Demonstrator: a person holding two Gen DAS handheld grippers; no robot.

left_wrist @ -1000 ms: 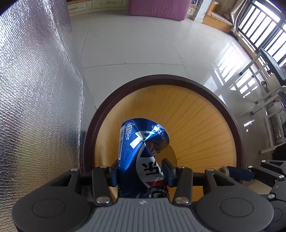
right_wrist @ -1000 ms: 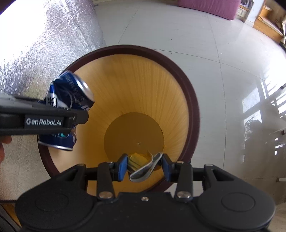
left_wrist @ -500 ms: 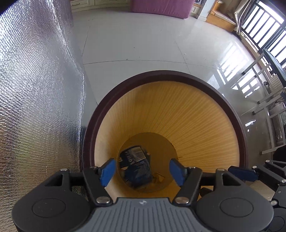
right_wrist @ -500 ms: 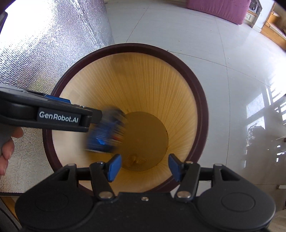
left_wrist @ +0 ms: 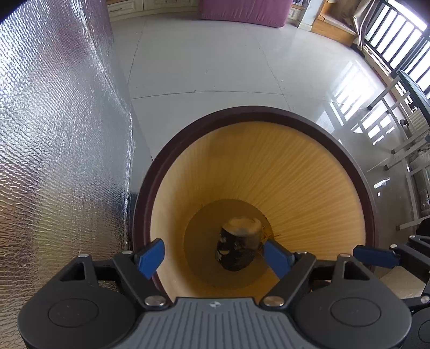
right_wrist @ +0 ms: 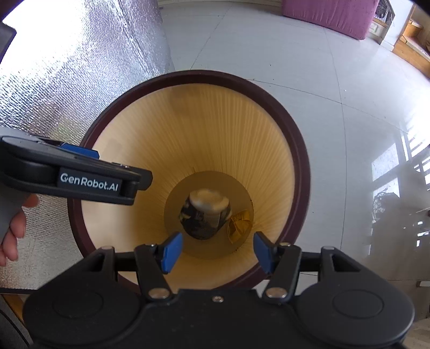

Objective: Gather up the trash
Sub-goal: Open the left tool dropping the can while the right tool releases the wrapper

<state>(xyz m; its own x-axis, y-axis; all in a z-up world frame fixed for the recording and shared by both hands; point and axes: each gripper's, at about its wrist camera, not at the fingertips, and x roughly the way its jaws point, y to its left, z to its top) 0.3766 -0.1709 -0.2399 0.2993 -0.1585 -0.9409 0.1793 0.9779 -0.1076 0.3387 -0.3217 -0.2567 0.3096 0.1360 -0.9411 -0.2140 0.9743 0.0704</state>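
A round bin with a dark brown rim (left_wrist: 309,120) (right_wrist: 295,128) and a yellow ribbed inside stands on the floor. A crushed can (left_wrist: 237,247) (right_wrist: 205,214) lies at its bottom, with a small yellow wrapper (right_wrist: 239,222) beside it. My left gripper (left_wrist: 213,256) is open and empty above the bin's near edge; it also shows from the side in the right wrist view (right_wrist: 80,174). My right gripper (right_wrist: 215,251) is open and empty above the bin.
A silver foil-covered surface (left_wrist: 53,134) (right_wrist: 67,67) rises to the left of the bin. Glossy white tile floor (left_wrist: 215,67) lies beyond. A purple sofa (left_wrist: 242,10) stands at the back; white chair frames (left_wrist: 397,128) stand to the right.
Both grippers opened. The left one let go of the blue can and the right one let go of the wrapper; both fell to the bottom of the bin.
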